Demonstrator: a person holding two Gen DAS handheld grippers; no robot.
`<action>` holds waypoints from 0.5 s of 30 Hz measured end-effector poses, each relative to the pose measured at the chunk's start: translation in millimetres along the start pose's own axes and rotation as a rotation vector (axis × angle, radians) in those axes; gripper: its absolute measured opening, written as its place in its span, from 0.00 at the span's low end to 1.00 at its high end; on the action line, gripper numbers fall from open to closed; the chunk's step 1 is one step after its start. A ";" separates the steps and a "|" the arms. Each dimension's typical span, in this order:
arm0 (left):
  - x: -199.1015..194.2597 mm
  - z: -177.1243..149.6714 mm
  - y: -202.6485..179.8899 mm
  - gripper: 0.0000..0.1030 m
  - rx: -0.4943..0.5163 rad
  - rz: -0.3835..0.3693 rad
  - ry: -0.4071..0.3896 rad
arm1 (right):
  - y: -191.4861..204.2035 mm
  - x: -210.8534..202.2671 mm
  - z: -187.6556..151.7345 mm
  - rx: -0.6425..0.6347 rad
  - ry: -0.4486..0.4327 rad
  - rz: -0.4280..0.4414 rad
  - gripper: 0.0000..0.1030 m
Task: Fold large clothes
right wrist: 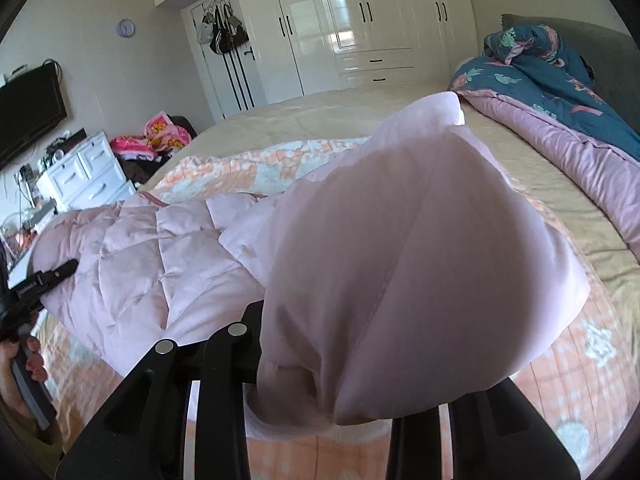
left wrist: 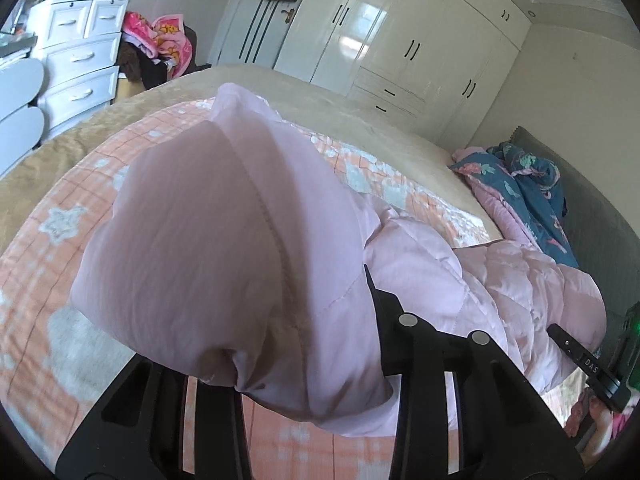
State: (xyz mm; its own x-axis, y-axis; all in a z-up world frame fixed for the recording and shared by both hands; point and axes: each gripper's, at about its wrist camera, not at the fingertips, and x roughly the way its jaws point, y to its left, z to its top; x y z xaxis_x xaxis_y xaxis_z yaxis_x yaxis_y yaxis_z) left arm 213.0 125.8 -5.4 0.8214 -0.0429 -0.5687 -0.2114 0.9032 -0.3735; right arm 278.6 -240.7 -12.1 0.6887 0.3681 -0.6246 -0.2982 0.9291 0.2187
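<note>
A pale pink quilted puffer jacket (left wrist: 500, 280) lies across the bed, and both of its ends are lifted. My left gripper (left wrist: 308, 340) is shut on one end; that end balloons over the jaws and hides the fingertips. At the right edge of the left wrist view, the right gripper (left wrist: 576, 344) pinches the jacket's other end. In the right wrist view, my right gripper (right wrist: 340, 344) is shut on a puffed fold of the jacket (right wrist: 420, 260). The left gripper (right wrist: 52, 276) grips the jacket's far end at the left edge of that view, held by a hand (right wrist: 24, 360).
The jacket lies on a peach checked blanket (left wrist: 60, 264) over a beige sheet (right wrist: 320, 116). A blue floral quilt (right wrist: 560, 76) is bunched at the grey headboard. White wardrobes (right wrist: 360, 20), a white drawer chest (left wrist: 76, 56), a pile of pink clothes (right wrist: 160, 140) and a wall TV (right wrist: 28, 112) stand around the bed.
</note>
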 end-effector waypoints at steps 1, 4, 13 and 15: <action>-1.8 -2.6 -0.7 0.26 0.003 0.002 0.001 | 0.8 -5.0 -2.6 0.003 0.002 0.000 0.29; -13.5 -14.8 -1.7 0.26 0.009 0.009 0.010 | -0.5 -16.7 -12.8 0.010 0.013 -0.003 0.29; -41.5 -37.0 -3.7 0.26 0.029 0.028 0.030 | -3.5 -45.5 -40.6 0.040 0.028 0.003 0.29; -47.2 -40.6 -4.3 0.26 0.032 0.032 0.034 | -4.1 -51.5 -45.7 0.045 0.027 0.004 0.29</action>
State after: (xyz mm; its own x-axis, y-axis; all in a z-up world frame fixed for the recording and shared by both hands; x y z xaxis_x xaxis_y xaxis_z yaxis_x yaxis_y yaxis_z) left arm 153.6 106.6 -6.7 0.7956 -0.0278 -0.6052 -0.2201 0.9174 -0.3314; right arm 214.2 -265.1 -15.1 0.6691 0.3711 -0.6439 -0.2705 0.9286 0.2540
